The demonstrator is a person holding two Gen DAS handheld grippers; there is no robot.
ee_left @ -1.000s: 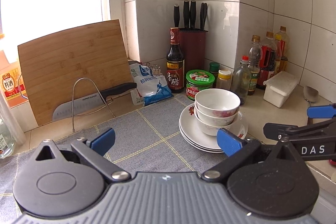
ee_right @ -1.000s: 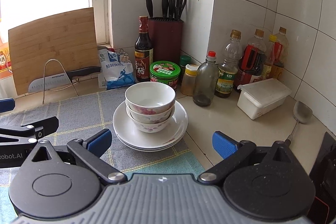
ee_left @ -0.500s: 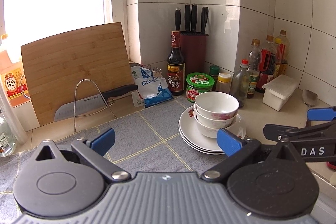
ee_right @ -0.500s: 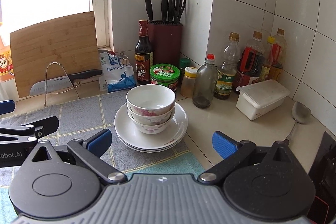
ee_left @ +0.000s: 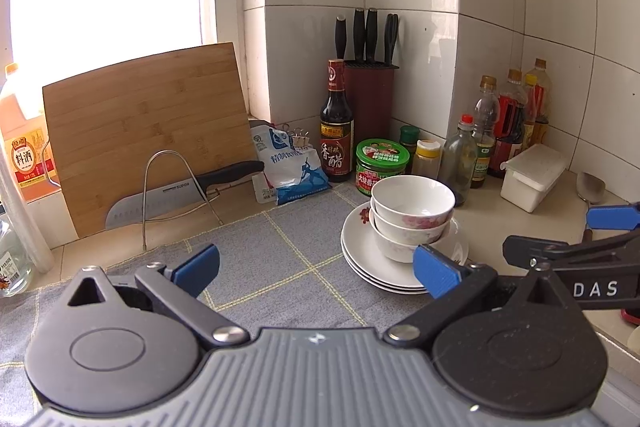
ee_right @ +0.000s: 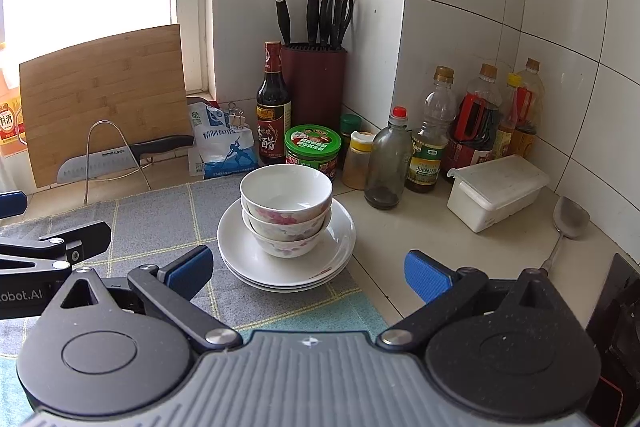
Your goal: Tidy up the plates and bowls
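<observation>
White wall tiles meet in a kitchen corner behind a pale countertop (ee_right: 420,247), part of which is covered by a grey cloth mat (ee_left: 280,259) with thin yellow lines. On the right edge of that mat sits a stack of white plates (ee_right: 248,259), and on the plates stand the nested bowls (ee_right: 286,203), white with pink flower prints, the top one empty. Both grippers hover near the stack without touching it. The left gripper (ee_left: 316,267) is released, its blue pads spread wide over the mat, the right pad overlapping the near rim of the plates in the left wrist view. The right gripper (ee_right: 308,267) is likewise released and holds nothing, its spread pads flanking the near side of the stack. At the far left a bamboo cutting board (ee_left: 148,131) leans against the window sill, with a knife (ee_left: 180,191) resting in a wire rack (ee_left: 176,187) before it. Just right of that lies a blue and white bag (ee_left: 288,163), then a dark vinegar bottle (ee_right: 273,107), a dark red knife block (ee_right: 314,83) in the corner, and a green-lidded jar (ee_right: 313,145) just behind the bowls. Along the right wall stand several bottles (ee_right: 476,123), a white lidded box (ee_right: 496,191) and a metal spoon (ee_right: 570,223) on the counter.
</observation>
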